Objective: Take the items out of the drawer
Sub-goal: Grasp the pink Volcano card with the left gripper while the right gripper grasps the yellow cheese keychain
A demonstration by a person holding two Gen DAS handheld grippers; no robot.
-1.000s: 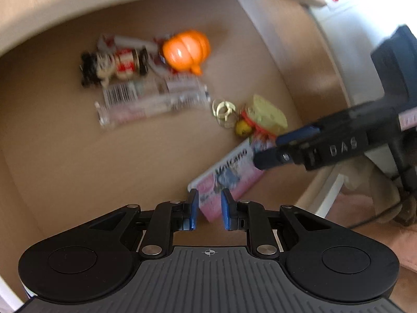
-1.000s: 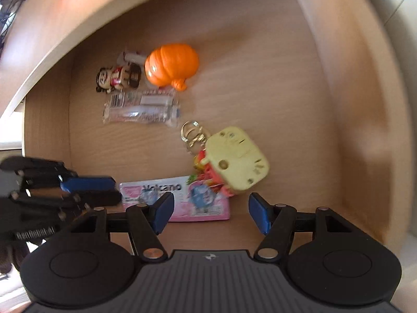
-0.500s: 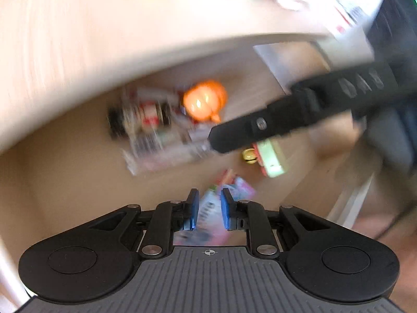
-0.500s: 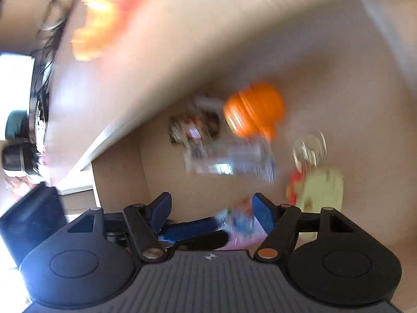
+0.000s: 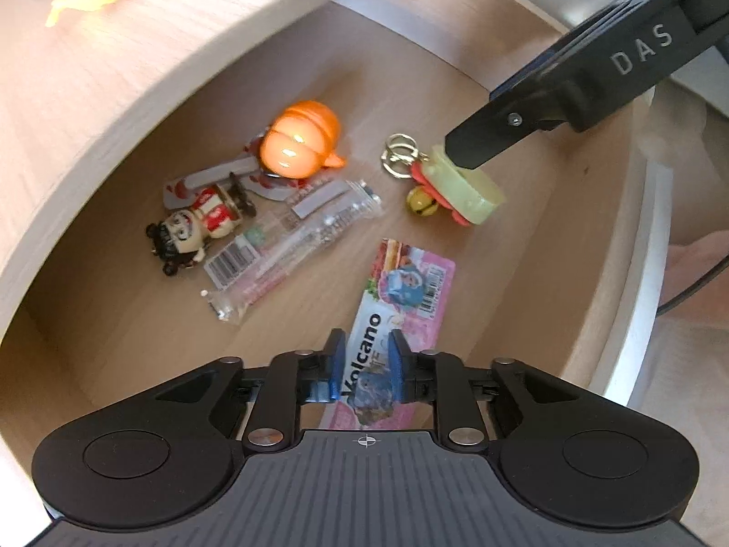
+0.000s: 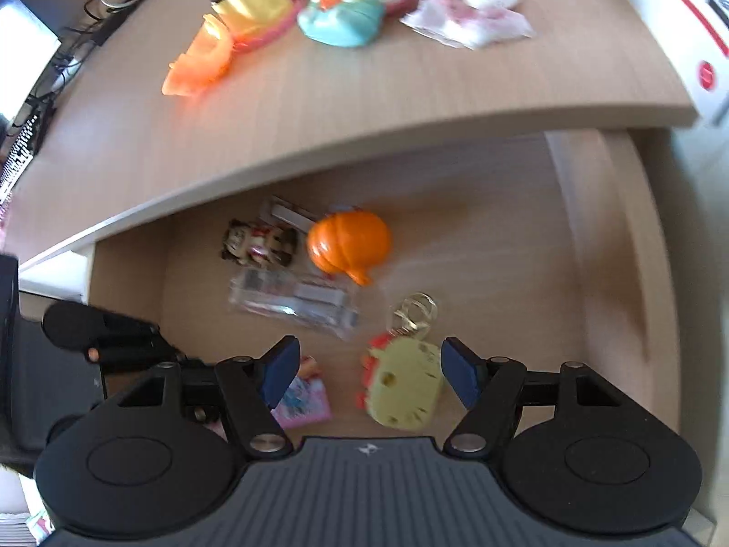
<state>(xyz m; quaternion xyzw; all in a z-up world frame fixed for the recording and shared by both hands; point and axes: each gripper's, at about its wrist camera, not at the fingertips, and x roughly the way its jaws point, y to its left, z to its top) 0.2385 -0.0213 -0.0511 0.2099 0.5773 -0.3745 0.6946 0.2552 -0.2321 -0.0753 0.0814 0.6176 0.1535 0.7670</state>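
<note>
Pale wood lined the open drawer (image 5: 114,319) where the items lay: an orange pumpkin toy (image 5: 300,146), a small figurine (image 5: 196,228), a clear packet (image 5: 291,246), a pink Volcano card (image 5: 401,301) and a yellow keychain (image 6: 405,387). My left gripper (image 5: 364,362) had just been opening, its jaws narrowly apart above the card, pinching nothing. My right gripper (image 6: 369,371) hung wide apart over the keychain, empty.
</note>
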